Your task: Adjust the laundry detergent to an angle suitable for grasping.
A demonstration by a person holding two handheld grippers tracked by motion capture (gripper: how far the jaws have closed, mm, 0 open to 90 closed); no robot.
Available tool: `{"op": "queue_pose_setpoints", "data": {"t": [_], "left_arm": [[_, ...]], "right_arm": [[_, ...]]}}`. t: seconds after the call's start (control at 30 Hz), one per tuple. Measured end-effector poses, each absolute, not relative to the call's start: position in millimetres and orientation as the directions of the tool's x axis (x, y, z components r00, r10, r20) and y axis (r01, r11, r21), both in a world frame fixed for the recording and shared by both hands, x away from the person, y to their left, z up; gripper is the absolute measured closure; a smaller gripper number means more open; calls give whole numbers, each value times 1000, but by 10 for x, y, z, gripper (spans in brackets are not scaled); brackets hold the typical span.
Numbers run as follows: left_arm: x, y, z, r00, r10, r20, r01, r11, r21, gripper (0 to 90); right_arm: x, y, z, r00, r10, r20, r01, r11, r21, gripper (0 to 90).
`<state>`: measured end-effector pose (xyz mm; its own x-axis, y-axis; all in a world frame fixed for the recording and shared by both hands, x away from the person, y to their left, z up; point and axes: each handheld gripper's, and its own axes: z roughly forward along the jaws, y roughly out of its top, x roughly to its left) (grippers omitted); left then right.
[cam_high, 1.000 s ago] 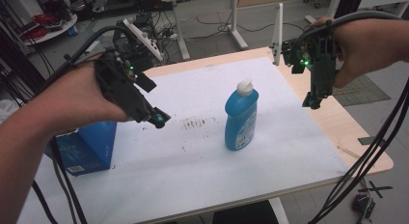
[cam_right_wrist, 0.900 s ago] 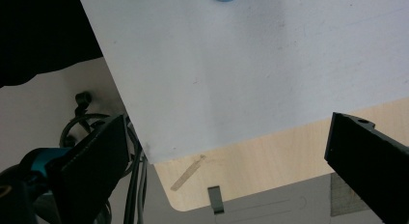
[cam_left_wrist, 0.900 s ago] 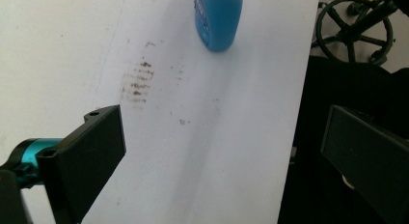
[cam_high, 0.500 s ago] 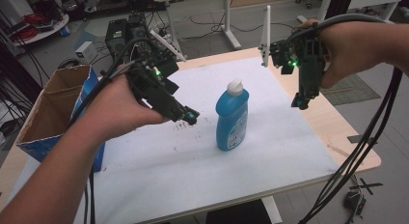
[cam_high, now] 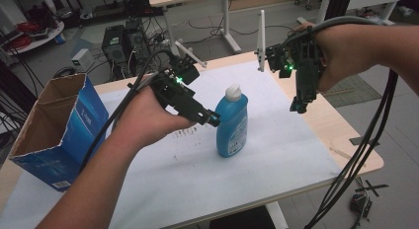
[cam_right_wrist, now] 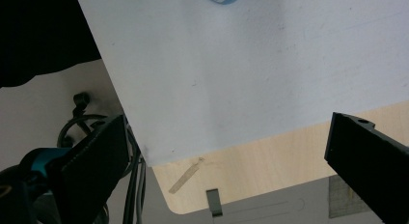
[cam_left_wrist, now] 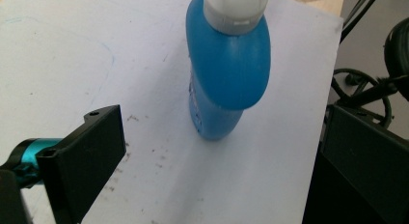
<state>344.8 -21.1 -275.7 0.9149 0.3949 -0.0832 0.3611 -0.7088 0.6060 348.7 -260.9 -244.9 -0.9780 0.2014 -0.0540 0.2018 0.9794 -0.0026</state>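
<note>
Widely, the left gripper point(cam_high: 213, 120) is held agape beside the blue bottle point(cam_high: 231, 125) — nothing clasped; the bottle stands upright, white-capped. The right gripper point(cam_high: 299, 106) is likewise spread and unladen.

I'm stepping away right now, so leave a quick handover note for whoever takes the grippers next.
Left gripper: open, empty, jaws spread beside the bottle, level with its upper body, not touching.
Right gripper: open, empty, held above the table's far right edge.
Bottle: upright on the white sheet, cap on.
Box: open, at the table's left end.
Done: left gripper lined up on the bottle.
Left: probably close on the bottle and lift it; nothing is gripped yet.
</note>
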Motion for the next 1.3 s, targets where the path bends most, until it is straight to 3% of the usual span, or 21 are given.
{"op": "queue_pose_setpoints", "data": {"t": [0.77,1.3], "left_arm": [[3467,-751,-3117,906,421,-48,346,-671,655,17],[3570,-896,-3284,877,480,-7,368,-662,653,17]], "right_arm": [[3483,-2640,-2442,-976,210,-52,210,978,2,14],[3481,-2663,-2444,-976,211,-55,211,978,1,14]]}}
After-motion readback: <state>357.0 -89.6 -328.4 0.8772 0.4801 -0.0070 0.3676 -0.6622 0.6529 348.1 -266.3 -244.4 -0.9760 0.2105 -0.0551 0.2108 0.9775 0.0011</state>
